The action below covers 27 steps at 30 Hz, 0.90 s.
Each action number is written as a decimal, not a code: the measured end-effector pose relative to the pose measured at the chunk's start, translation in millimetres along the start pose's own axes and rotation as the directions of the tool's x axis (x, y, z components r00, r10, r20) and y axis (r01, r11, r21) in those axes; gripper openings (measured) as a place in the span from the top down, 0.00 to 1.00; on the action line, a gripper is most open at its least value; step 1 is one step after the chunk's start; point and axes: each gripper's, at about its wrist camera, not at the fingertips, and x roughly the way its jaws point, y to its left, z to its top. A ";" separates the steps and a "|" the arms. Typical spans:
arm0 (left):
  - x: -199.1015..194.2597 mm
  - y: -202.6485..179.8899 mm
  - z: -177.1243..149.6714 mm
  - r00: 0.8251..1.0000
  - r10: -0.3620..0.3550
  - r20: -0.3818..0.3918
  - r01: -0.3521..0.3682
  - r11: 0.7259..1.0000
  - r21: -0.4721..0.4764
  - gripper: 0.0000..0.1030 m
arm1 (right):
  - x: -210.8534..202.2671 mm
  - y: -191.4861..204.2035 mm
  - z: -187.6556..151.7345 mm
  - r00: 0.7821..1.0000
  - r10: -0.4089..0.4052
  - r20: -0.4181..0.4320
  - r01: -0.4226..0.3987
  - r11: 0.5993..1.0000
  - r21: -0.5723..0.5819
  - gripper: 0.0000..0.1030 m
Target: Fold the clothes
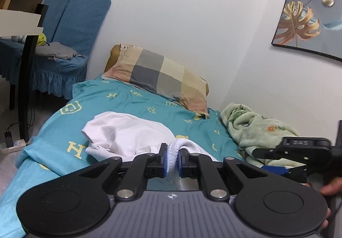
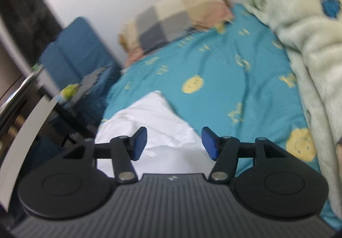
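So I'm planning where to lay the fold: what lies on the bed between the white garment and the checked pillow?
Only bare teal sheet lies between the white garment and the checked pillow, clearest in the left wrist view.

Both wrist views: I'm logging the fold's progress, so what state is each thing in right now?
left gripper: shut on the garment's ribbed edge.
right gripper: open, nothing between its pads.
white garment: crumpled, unfolded, on the bed.
green blanket: bunched against the wall.
pillow: lying at the bed's head.
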 end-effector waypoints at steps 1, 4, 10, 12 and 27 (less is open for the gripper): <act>-2.1 -0.4 0.1 1.000 0.000 -0.003 0.000 1.000 -0.004 0.90 | -3.4 10.5 -3.0 1.000 0.029 -0.001 -0.029 0.998 -0.055 0.42; -5.5 -1.3 -0.8 1.000 0.007 -0.011 -0.007 1.000 -0.006 0.90 | -2.1 49.0 -23.1 0.989 0.124 -0.079 -0.139 0.963 -0.231 0.44; -6.3 1.6 0.3 1.000 0.021 -0.017 -0.022 0.999 -0.036 0.90 | 28.1 84.8 -67.8 0.981 0.058 -0.187 -0.129 0.908 -0.398 0.44; -4.0 2.5 1.2 0.999 0.034 -0.019 -0.034 0.999 -0.042 0.89 | 36.2 88.3 -74.3 0.988 0.003 -0.152 -0.071 0.893 -0.445 0.44; 43.5 -6.0 -50.9 0.959 0.208 -0.195 -0.191 0.976 0.103 0.82 | 57.9 33.1 -67.8 0.915 -0.396 -0.074 0.347 0.869 -0.353 0.45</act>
